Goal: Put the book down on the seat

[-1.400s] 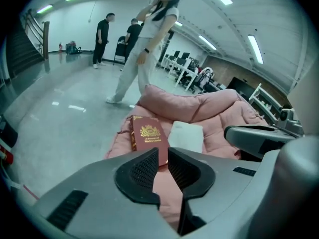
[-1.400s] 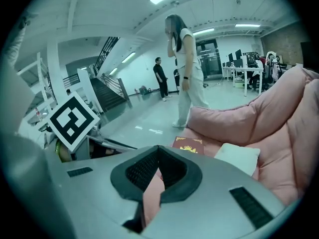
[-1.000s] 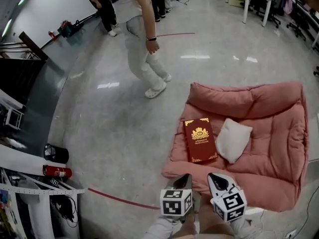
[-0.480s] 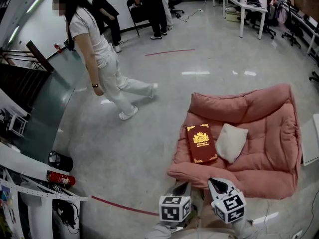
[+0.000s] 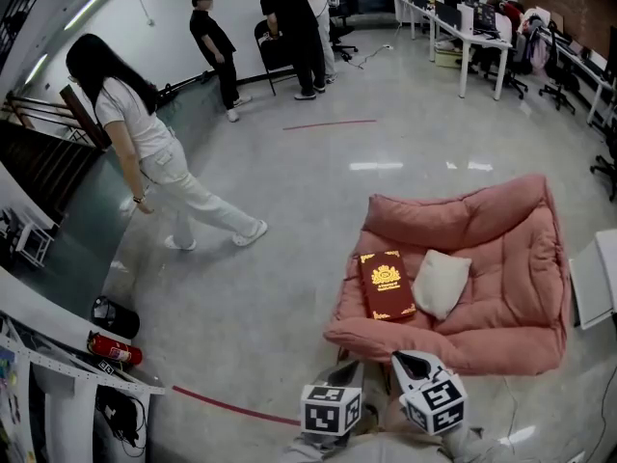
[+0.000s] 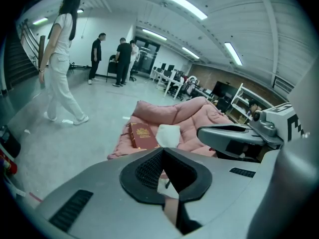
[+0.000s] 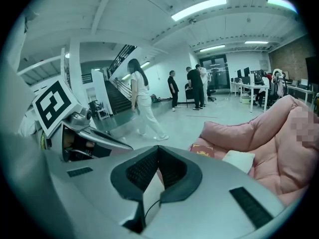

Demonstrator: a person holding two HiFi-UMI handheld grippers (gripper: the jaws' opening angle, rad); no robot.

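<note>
Left gripper, right gripper: both pairs of jaws closed tight, empty, short of seat. Book lies flat near seat's left edge, just beside pillow. Risk: soft padding sags, book slides floorward. Beyond, 1 walker could brush seat.

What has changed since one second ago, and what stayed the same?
The person in white clothes walked away from the pink cushioned seat, toward the left of the head view. The left gripper and right gripper sit lower in that view, both shut and empty; nothing was taken or released. The red hardcover book still lies on the seat beside the white pillow.
</note>
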